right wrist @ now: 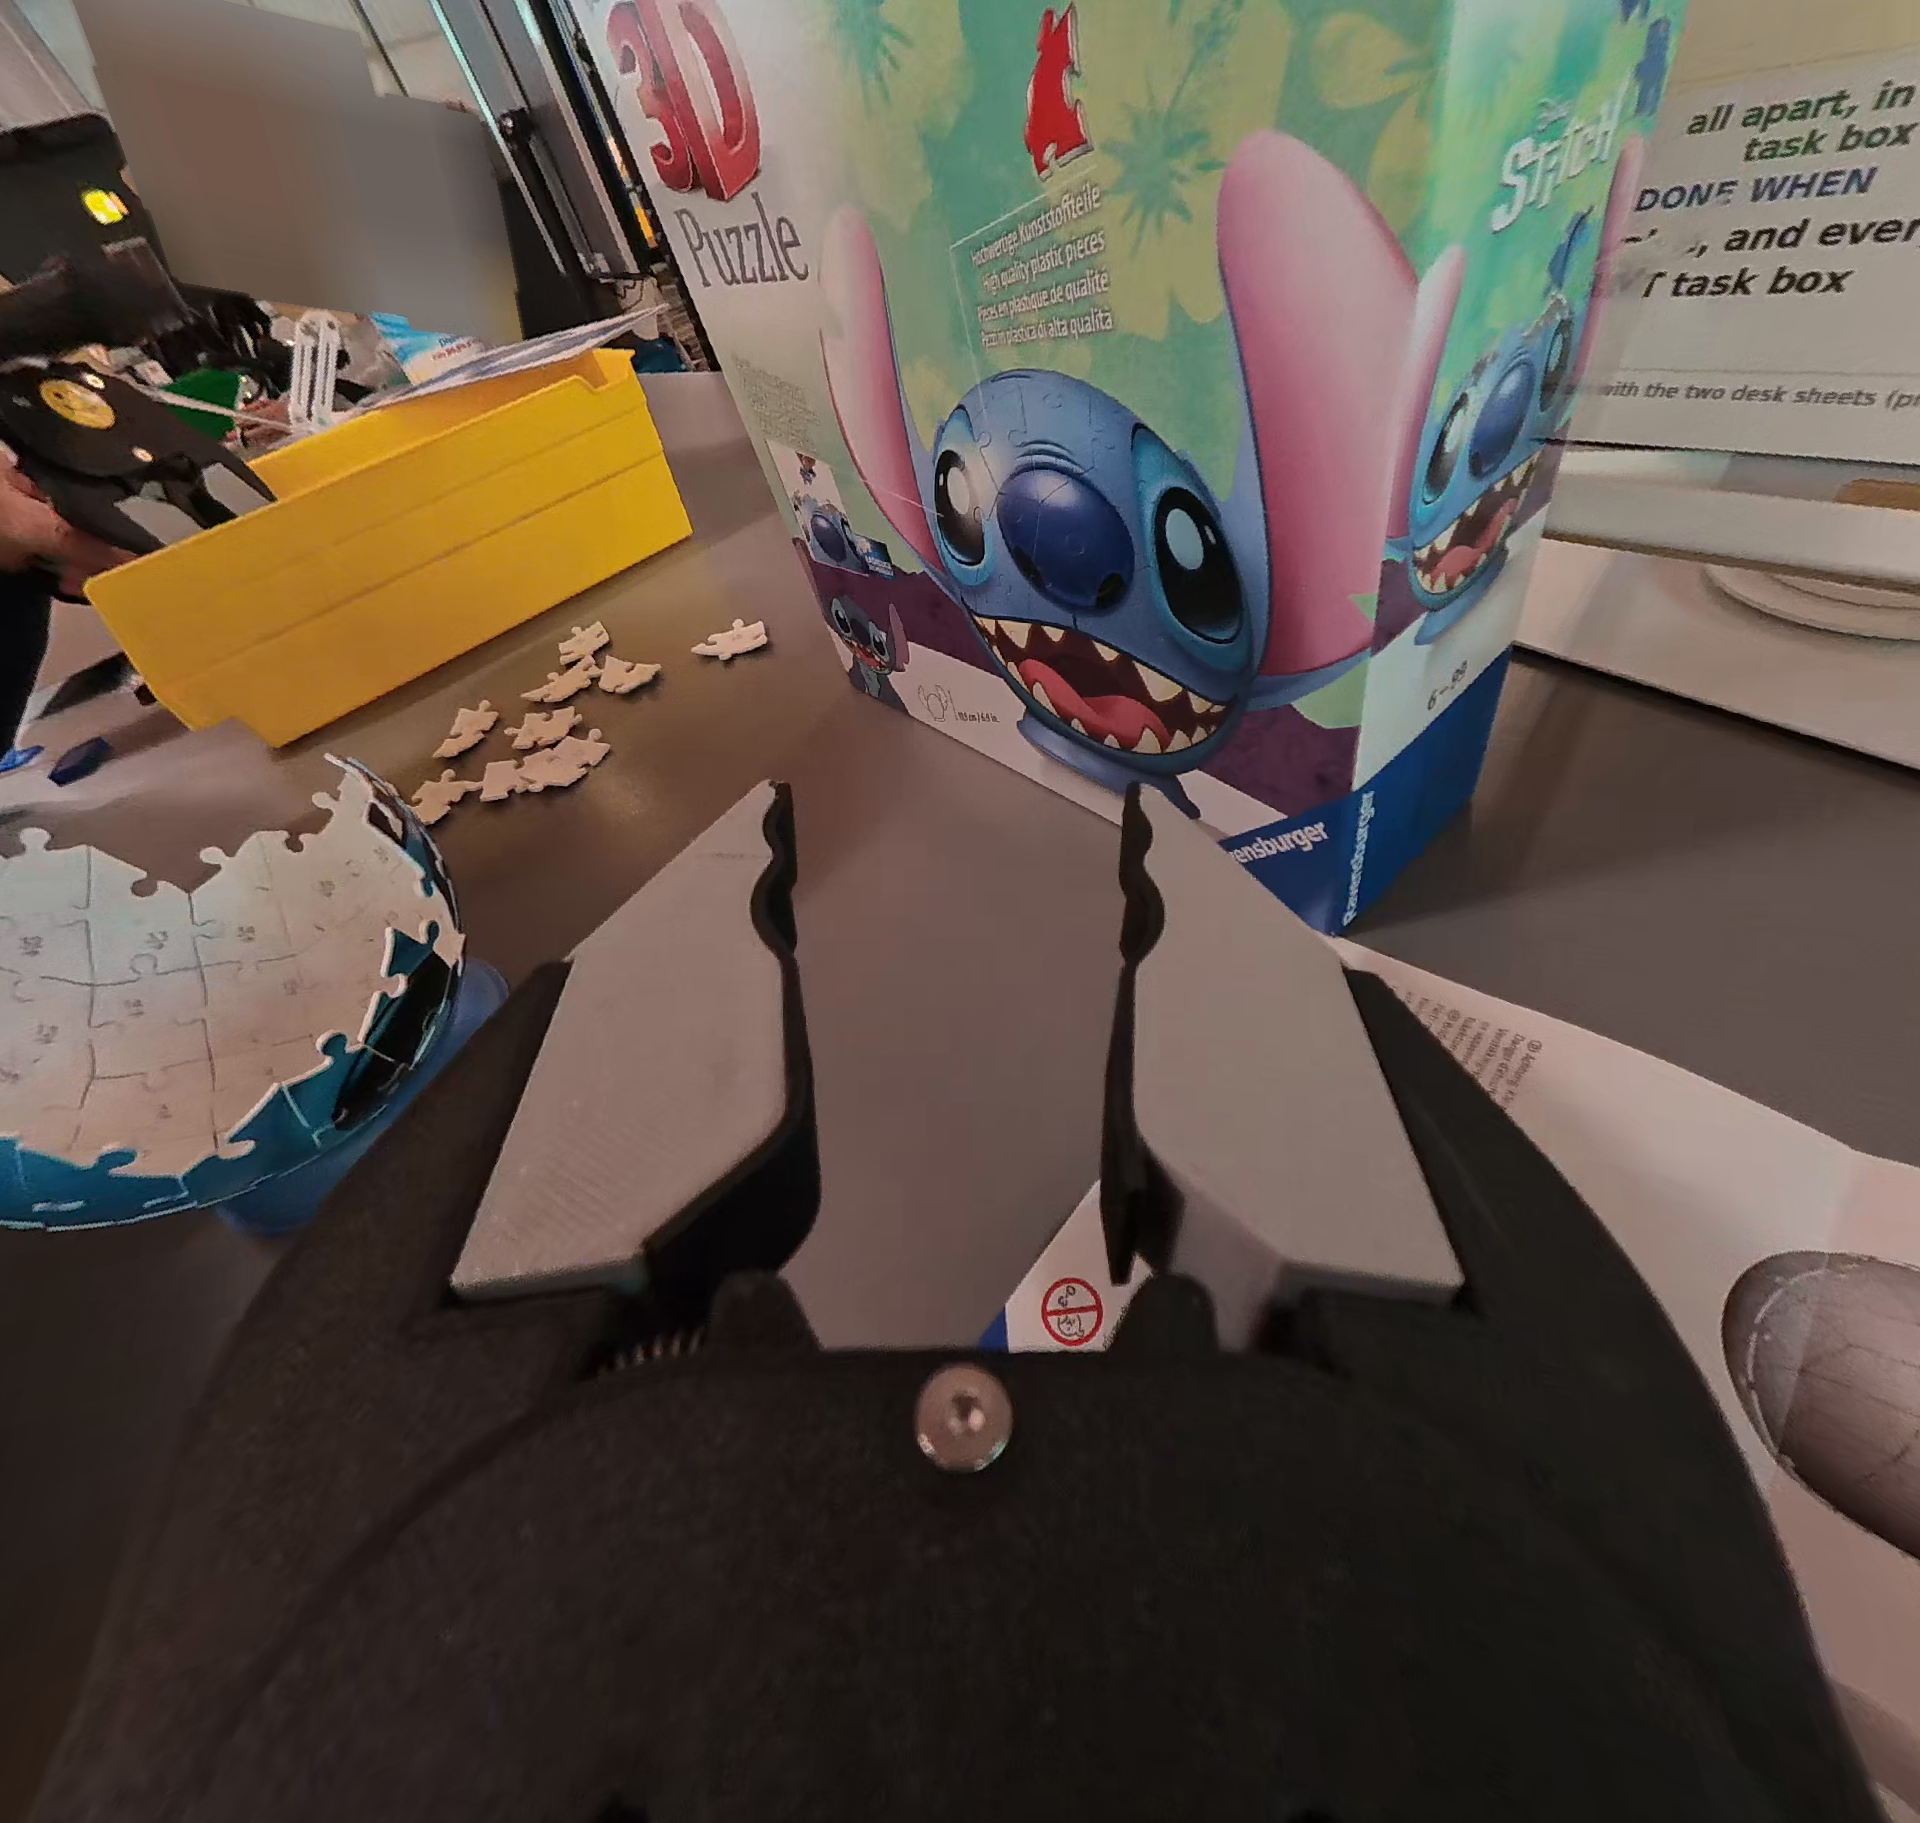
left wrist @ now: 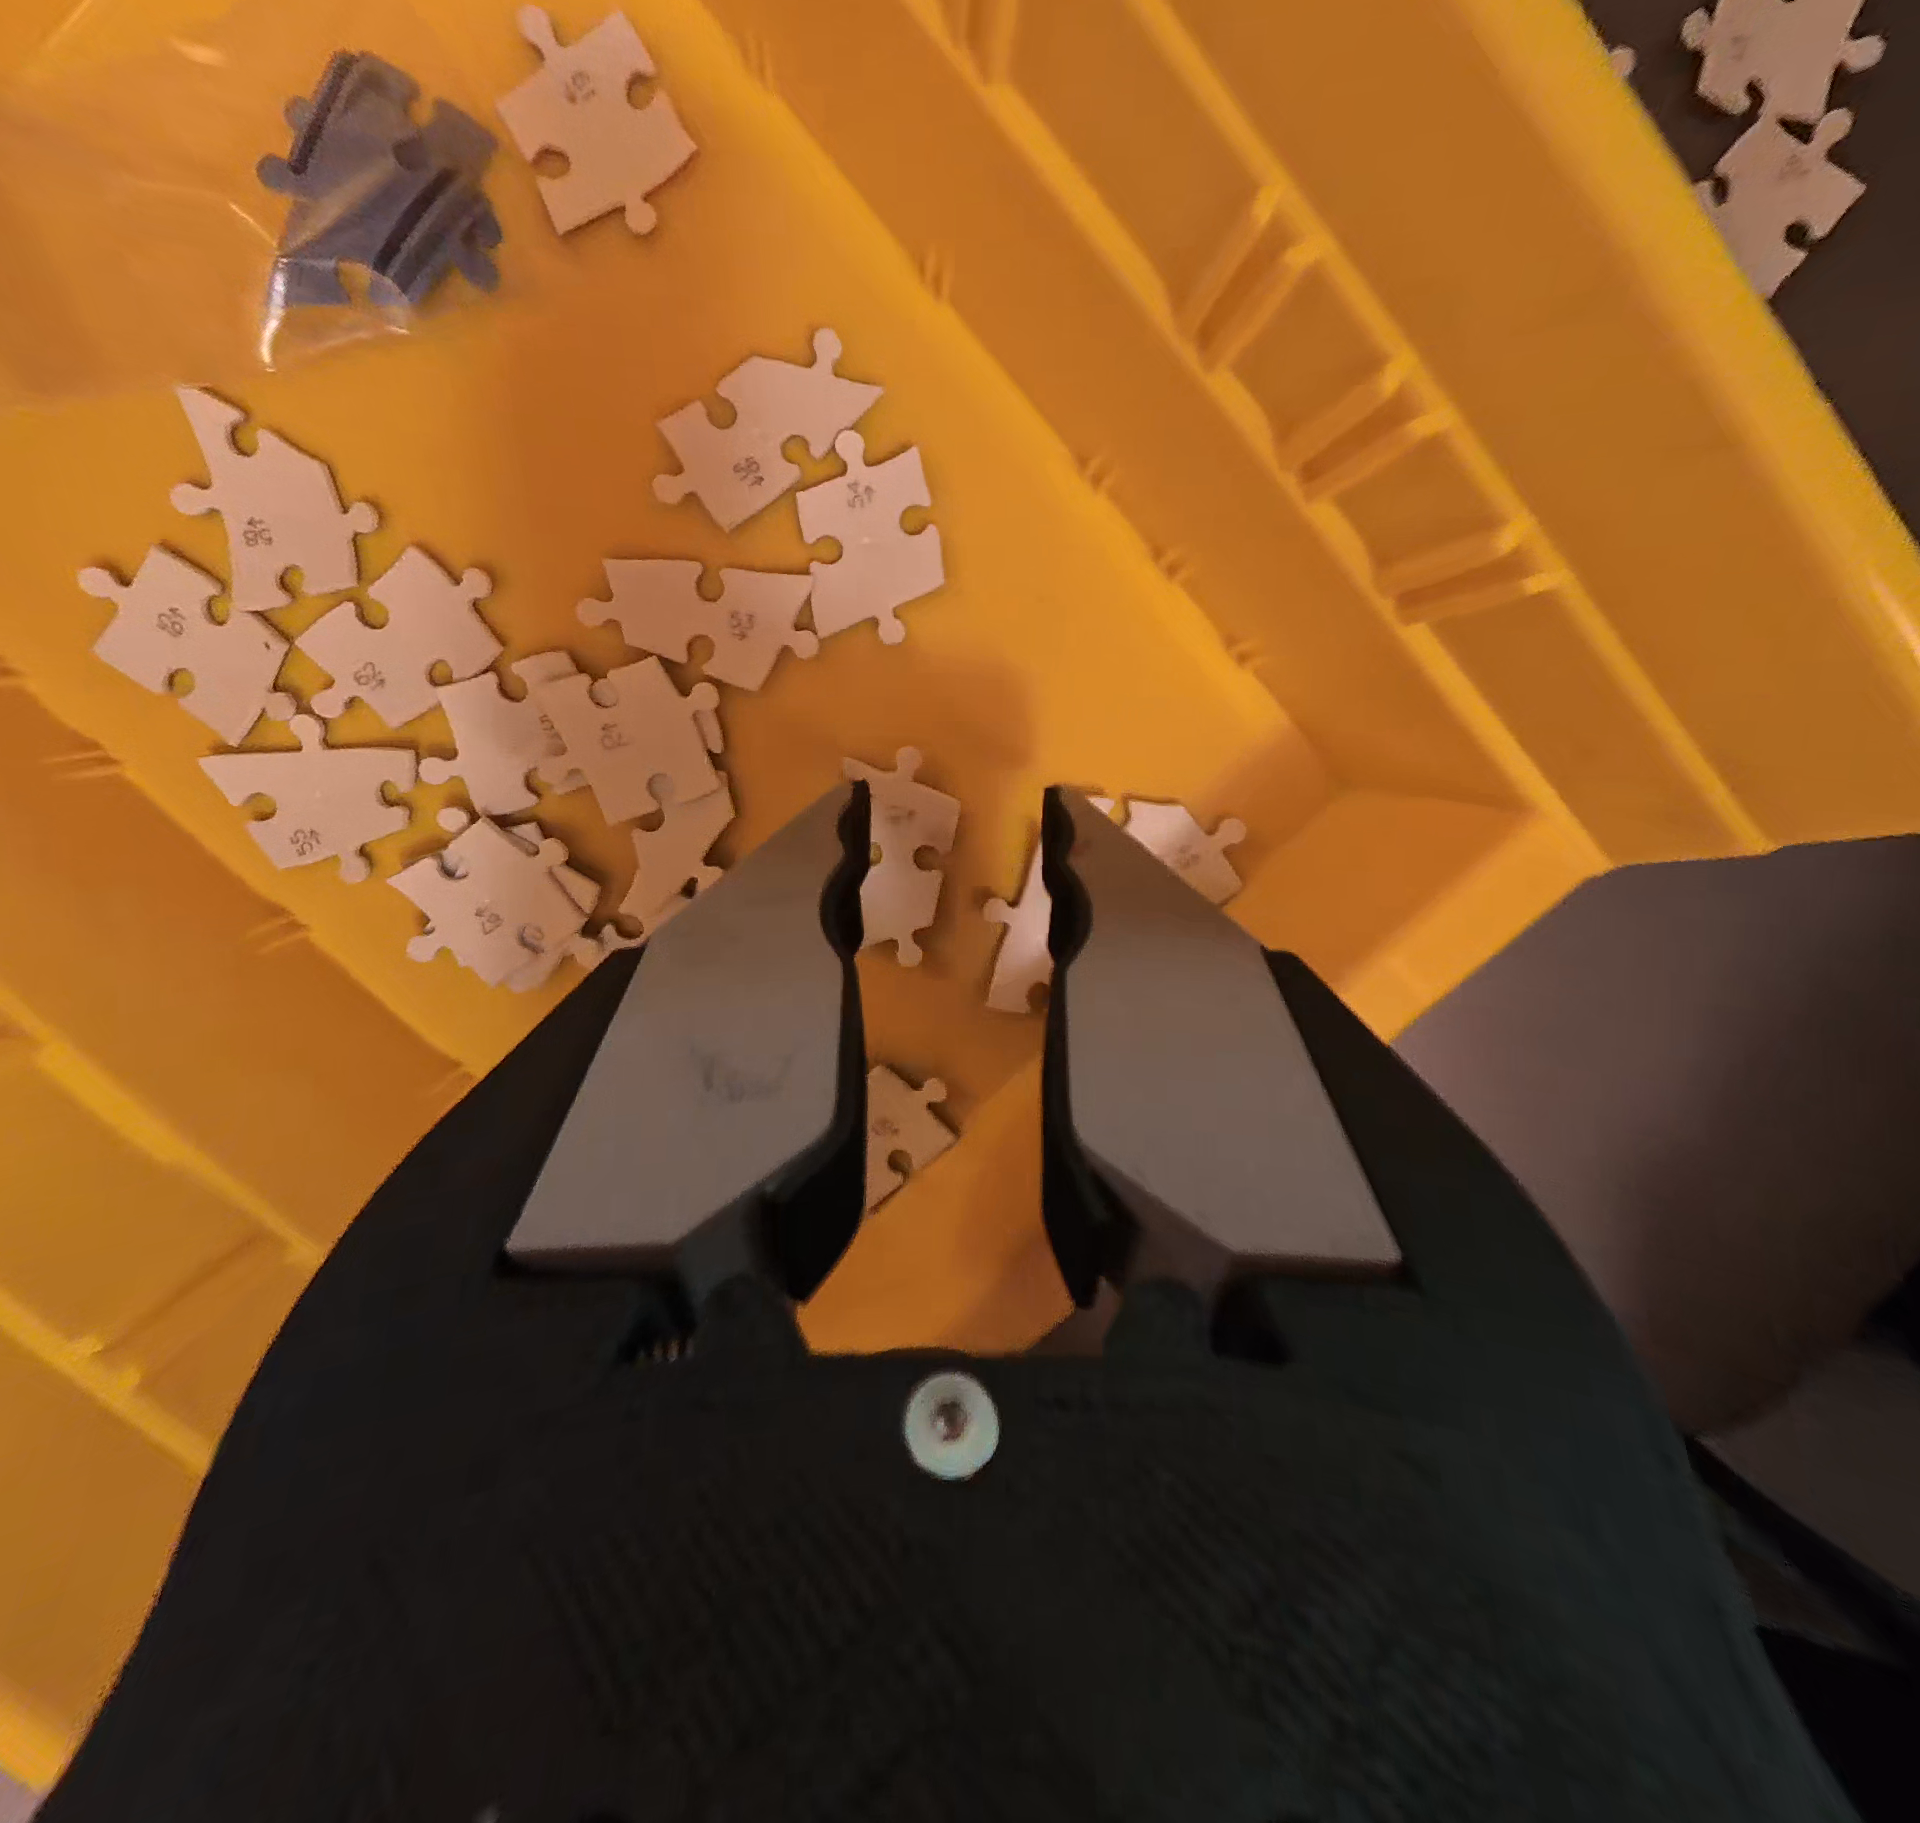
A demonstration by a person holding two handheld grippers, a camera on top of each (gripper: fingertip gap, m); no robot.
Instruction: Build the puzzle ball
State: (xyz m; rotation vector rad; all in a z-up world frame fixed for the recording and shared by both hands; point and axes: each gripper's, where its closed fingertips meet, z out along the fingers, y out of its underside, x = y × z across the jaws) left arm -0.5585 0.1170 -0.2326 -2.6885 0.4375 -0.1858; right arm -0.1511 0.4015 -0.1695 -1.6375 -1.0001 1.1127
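Observation:
My left gripper (left wrist: 951, 802) is open and empty inside a yellow bin (left wrist: 1039, 319), just above its floor. Several white puzzle pieces (left wrist: 623, 734) lie face down on the bin floor; one piece (left wrist: 909, 859) shows between the fingertips. My right gripper (right wrist: 951, 802) is open and empty above the grey table. The half-built puzzle ball (right wrist: 208, 984), white inside and blue outside, sits on a blue stand at the left of the right wrist view. Far left there, the left gripper (right wrist: 156, 485) hangs over the yellow bin (right wrist: 416, 568).
A clear bag of dark pieces (left wrist: 384, 194) lies in the bin's far corner. More loose pieces (right wrist: 540, 734) lie on the table beside the bin. The tall puzzle box (right wrist: 1143, 371) stands ahead, an instruction sheet (right wrist: 1558, 1150) lies at the right, a white box (right wrist: 1714, 610) behind.

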